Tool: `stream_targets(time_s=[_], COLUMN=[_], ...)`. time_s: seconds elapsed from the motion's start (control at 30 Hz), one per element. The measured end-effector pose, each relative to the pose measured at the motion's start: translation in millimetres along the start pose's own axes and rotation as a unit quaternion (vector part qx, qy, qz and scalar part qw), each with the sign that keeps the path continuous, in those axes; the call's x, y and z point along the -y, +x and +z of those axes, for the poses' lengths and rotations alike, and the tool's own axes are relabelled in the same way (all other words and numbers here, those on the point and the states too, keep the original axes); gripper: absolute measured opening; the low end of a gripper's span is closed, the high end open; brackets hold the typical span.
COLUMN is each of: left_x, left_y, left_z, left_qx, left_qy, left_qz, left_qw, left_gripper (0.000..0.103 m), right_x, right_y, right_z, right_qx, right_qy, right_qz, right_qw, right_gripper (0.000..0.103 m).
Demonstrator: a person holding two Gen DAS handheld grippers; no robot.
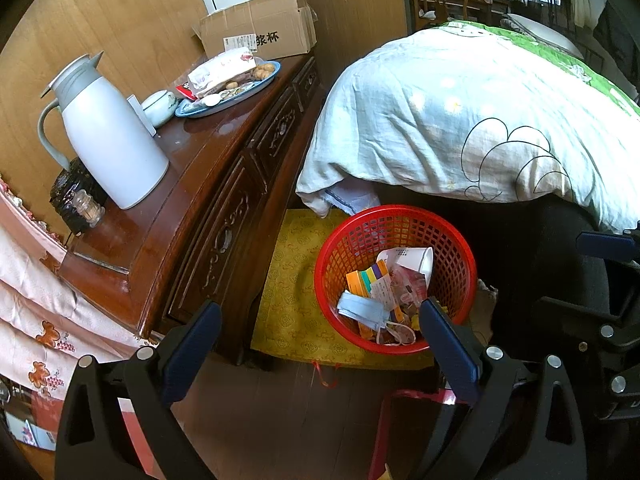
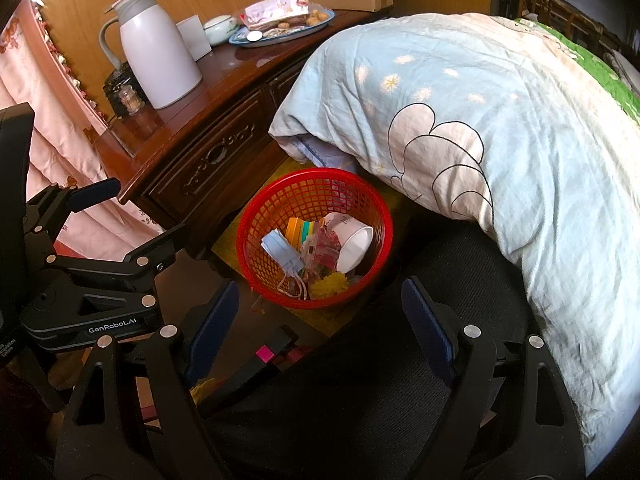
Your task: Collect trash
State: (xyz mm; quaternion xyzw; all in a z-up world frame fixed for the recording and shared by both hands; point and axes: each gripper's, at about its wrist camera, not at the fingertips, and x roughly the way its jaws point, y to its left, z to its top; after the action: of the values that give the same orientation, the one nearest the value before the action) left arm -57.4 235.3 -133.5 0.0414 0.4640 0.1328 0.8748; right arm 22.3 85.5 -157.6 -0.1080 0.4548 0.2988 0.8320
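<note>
Dark wooden flooring runs beneath both grippers, the left gripper (image 1: 320, 344) and right gripper (image 2: 320, 312), each with jaws spread apart and gripping nothing. Just beyond them stands the red mesh basket (image 1: 452, 236) on a yellow mat (image 1: 288, 300), holding a blue face mask (image 1: 362, 310), a white paper cup (image 1: 424, 262) and colourful wrappers (image 2: 316, 250). Left of the basket stands a carved dresser (image 1: 224, 216); behind the basket, a quilt (image 1: 440, 120) drapes.

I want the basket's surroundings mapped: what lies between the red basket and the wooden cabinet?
Only the yellow patterned mat, bare of objects, separates the red basket from the wooden cabinet; the left wrist view shows it best.
</note>
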Motion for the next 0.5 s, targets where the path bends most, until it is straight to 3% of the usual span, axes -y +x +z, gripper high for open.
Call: stream_targets(time_s=[0.5], left_x=[-0.4], left_y=[0.1], left_z=[-0.9], left_qx=[0.000], left_qy=[0.000], left_qz=[0.000], left_qw=[1.0000], left_gripper=[0.097], right_x=[-0.2], right_y=[0.0], right_z=[0.0], right_qx=[0.000], right_qy=[0.000], right_qz=[0.000], right_qw=[1.000], right_gripper=[0.081])
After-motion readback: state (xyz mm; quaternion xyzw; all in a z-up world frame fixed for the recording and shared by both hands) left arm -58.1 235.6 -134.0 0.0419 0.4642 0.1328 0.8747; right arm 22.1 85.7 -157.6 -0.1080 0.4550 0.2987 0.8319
